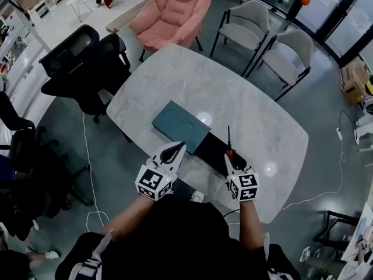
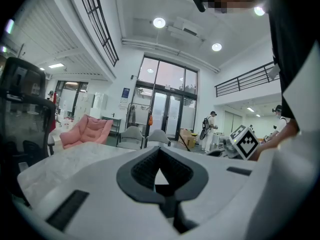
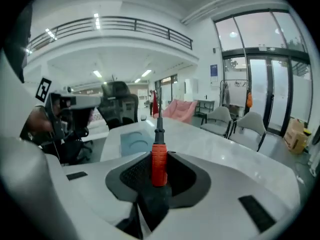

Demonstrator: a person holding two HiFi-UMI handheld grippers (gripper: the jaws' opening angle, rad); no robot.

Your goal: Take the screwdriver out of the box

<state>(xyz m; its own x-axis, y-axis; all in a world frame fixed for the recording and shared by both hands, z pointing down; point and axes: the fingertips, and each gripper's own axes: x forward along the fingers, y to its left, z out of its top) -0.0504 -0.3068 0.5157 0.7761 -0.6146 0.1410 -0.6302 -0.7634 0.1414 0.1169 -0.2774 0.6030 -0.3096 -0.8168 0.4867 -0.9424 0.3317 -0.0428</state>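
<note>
- You are holding the orange-handled screwdriver (image 3: 158, 159) in your right gripper (image 3: 159, 170). Its jaws are clamping the handle, and the black shaft is pointing away over the shallow black box (image 1: 211, 147), which is lying by the white marble table's (image 1: 245, 98) near edge.
- The taking-out is looking nearly done; next you are needing a bare spot to set the tool down.
- Your left gripper (image 2: 159, 171) is sitting pinched together and empty, beside the flat teal lid (image 1: 178, 124).

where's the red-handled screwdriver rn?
Head view, lower right of centre: the red-handled, black-shafted screwdriver is clamped in the right gripper, over the dark open box beside the teal lid.
</note>
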